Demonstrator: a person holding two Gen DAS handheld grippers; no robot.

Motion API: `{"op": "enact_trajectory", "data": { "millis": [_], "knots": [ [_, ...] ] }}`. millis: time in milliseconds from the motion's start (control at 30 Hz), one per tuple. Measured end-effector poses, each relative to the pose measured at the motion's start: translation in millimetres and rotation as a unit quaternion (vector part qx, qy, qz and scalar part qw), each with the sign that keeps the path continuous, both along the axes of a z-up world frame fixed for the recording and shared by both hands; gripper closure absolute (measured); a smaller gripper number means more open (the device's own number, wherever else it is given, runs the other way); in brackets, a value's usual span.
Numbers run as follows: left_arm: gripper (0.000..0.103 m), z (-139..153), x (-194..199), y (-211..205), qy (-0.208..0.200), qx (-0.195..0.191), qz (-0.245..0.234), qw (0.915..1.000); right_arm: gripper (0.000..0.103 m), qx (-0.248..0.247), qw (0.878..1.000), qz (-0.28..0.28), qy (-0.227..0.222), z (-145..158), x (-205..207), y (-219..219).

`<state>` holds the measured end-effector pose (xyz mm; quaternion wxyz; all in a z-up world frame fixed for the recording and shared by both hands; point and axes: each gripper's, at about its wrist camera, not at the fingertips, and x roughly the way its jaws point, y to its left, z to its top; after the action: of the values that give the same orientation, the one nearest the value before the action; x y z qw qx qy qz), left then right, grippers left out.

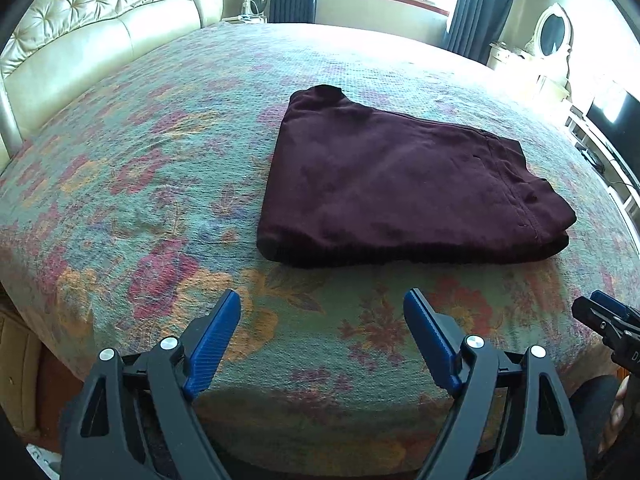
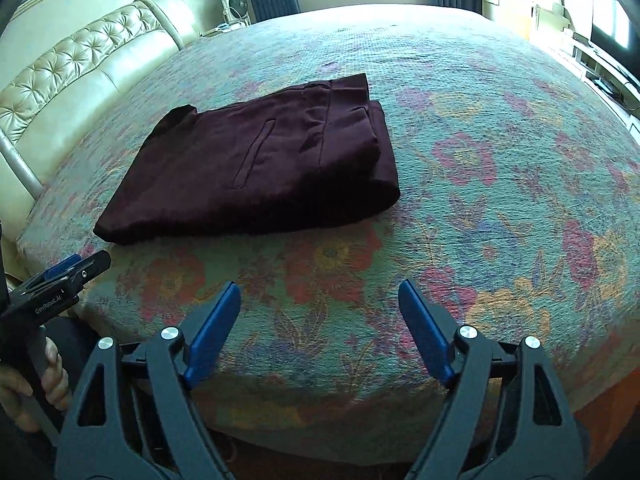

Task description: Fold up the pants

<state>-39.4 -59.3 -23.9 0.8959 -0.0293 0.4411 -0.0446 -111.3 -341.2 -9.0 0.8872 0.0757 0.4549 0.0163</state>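
The left gripper (image 1: 322, 304), a black two-finger clamp with blue ribbed pads, is held wide open with nothing between its jaws, low in the left wrist frame above the near edge of the floral quilted bedspread (image 1: 140, 168). The right gripper (image 2: 320, 294), of the same build, is likewise spread wide and empty at the bottom of the right wrist frame. Both seem to be kept back from the cloth because the folding looks finished. The dark maroon fabric pants (image 1: 400, 184) are seen as a compact folded stack, centre-right in the left view and upper left of centre in the right view (image 2: 260, 160), well apart from both grippers, lying flat toward the cream tufted leather headboard (image 1: 100, 28).
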Motion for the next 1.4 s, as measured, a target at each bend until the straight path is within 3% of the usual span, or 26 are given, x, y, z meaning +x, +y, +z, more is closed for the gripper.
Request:
{"op": "enact_trajectory", "data": {
  "millis": [367,1400],
  "knots": [
    [0.019,3.4,-3.0,-4.7,-0.015,0.01,-0.002,0.9998,0.013,-0.007,1.0,-0.02,0.013,-8.9,0.7,-8.8],
    [0.018,8.4,-1.6,-11.3,-0.016,0.041,0.011,0.999,0.013,-0.008,1.0,-0.005,0.03,-17.1,-0.2,1.3]
  ]
}}
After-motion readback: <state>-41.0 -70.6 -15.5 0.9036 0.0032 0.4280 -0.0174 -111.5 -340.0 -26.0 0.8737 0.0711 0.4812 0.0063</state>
